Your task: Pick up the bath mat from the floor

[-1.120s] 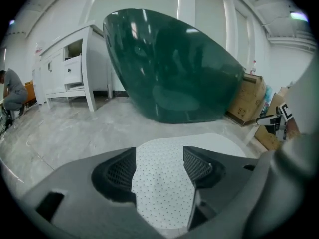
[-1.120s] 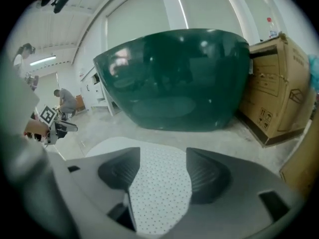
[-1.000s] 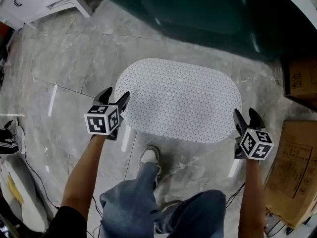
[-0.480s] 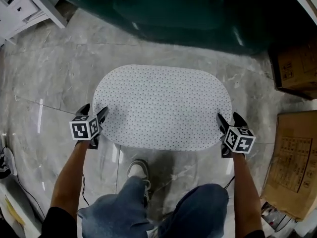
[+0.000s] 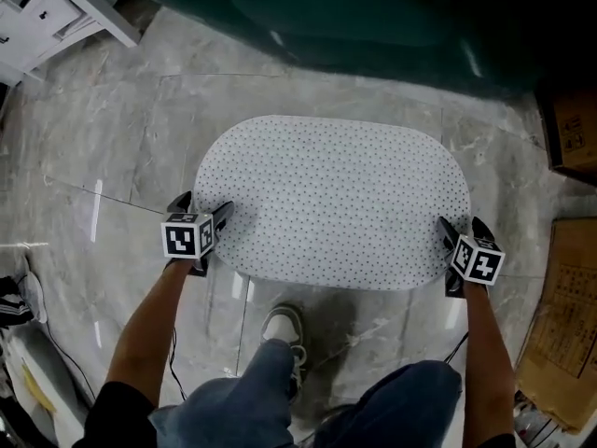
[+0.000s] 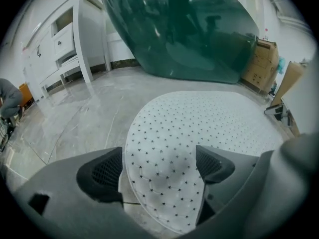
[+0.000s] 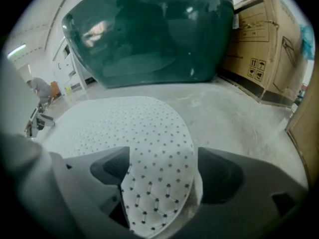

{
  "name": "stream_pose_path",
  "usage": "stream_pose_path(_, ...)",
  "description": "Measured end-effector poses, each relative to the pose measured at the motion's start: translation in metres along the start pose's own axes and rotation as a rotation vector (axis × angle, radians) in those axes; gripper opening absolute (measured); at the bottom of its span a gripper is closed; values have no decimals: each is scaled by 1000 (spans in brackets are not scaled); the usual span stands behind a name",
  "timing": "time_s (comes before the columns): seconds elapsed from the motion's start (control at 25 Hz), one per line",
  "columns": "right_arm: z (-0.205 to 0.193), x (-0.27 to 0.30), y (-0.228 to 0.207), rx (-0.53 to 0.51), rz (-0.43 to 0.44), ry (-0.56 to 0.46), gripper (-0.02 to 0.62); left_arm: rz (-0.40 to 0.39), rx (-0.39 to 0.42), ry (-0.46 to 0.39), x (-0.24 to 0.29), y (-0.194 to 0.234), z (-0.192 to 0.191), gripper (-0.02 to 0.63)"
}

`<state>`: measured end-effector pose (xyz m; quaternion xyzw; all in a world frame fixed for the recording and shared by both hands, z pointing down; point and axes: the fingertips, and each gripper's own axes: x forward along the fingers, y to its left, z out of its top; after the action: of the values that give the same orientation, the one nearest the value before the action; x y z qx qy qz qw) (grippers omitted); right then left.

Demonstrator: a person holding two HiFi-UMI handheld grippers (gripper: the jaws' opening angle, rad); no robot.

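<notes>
Leftmost, at the far corner: white drawer cabinet [image 5: 42, 7] on grey marble floor [image 5: 121, 138]. Next, left gripper [image 5: 203, 206], marker cube on top, jaws opening, with the left end of the bath mat [image 5: 336, 199] curled up between them, not clamped. Centre: white oval bath mat with dark dot pattern, spread over the floor, just beyond a white shoe [image 5: 283, 320]. Far side of the mat: dark green bathtub [image 5: 373, 17]. Right end of the mat: right gripper [image 5: 463, 224], jaws likewise opening, mat edge bent upward between them, released. Rightmost: cardboard boxes [image 5: 571, 129], one far, one near.
</notes>
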<state>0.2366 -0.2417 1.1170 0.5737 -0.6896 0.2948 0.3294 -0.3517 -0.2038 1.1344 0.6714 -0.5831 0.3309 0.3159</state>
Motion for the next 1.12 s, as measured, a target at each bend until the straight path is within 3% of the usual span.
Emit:
stream_pose_path(0.2, -8, 11, 10, 27, 2, 19, 436, 15, 10, 34, -3, 18, -7, 476)
stream_pose_path(0.52, -9, 12, 8, 22, 6, 43, 453, -24, -75, 42, 1, 20, -12, 475)
stream_pose_path(0.64, -8, 13, 15, 13, 17, 38, 411, -23, -70, 36, 0, 18, -11, 439)
stream_pose_path(0.8, -2, 13, 38, -43, 64, 22, 264, -19, -76, 26, 0, 17, -10, 414)
stream_pose_path(0.96, 0, 13, 46, -40, 78, 8, 187, -12, -77, 23, -1, 14, -9, 366)
stream_pose_path(1.12, -1, 13, 51, -31, 110, 28, 138, -57, -12, 37, -1, -3, -7, 232)
